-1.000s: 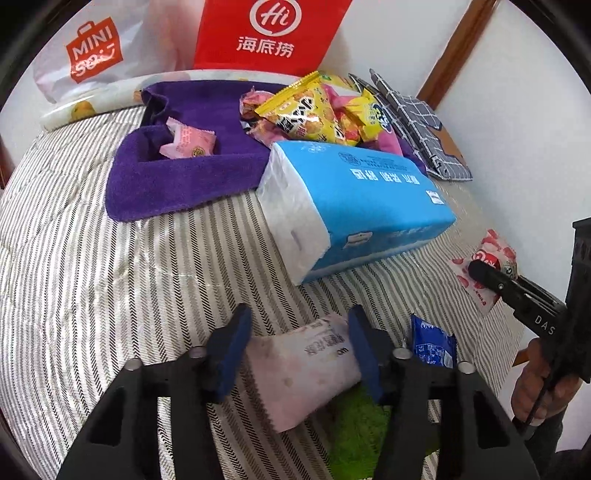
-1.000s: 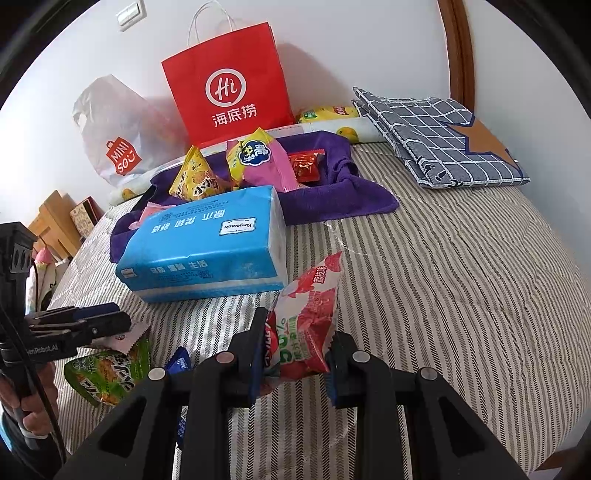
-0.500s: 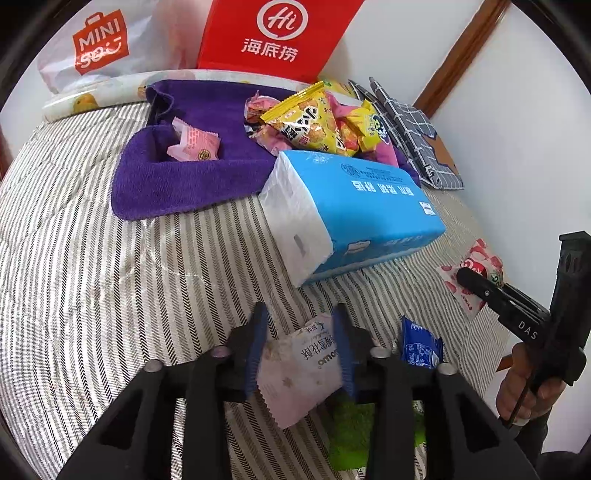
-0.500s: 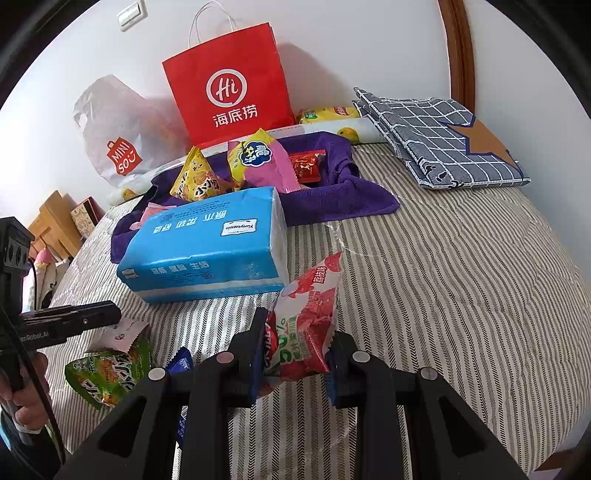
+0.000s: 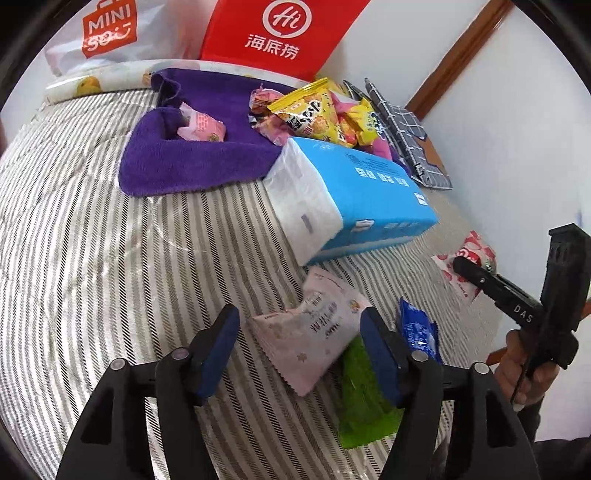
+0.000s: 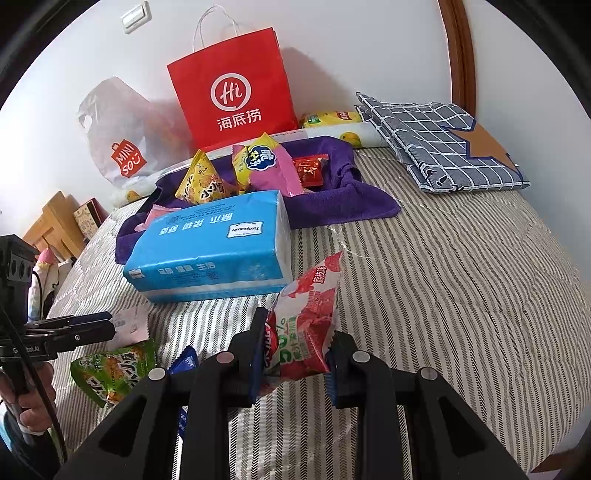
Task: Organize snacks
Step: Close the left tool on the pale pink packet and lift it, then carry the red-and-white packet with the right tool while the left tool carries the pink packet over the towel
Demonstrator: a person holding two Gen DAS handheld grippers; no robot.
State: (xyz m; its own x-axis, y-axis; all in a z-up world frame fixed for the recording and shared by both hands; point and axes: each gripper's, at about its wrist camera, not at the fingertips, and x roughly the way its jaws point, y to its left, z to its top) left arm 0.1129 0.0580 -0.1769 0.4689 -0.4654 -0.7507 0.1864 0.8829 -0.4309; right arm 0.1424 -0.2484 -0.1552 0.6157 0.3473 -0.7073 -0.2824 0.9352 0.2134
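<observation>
On the striped bed, going left to right in the left wrist view, a purple towel lies toward the far edge with a small pink packet on it. Behind it, against the wall, stand a white plastic bag and a red paper bag. A heap of snack bags sits on the towel's right part, just behind a blue tissue pack.

Near the bed's near edge, the left hand-held gripper has just been opening its jaws; they now stand wide. A pale pink pouch lies loose between them on the bed, partly over a green snack bag, the left pad clear of it. A blue packet lies just right of the pouch.

Farther right, the right hand-held gripper is clamped narrowly on a red-and-white snack bag, holding it upright just in front of the tissue pack. A folded checked cloth lies at the bed's far right corner.
</observation>
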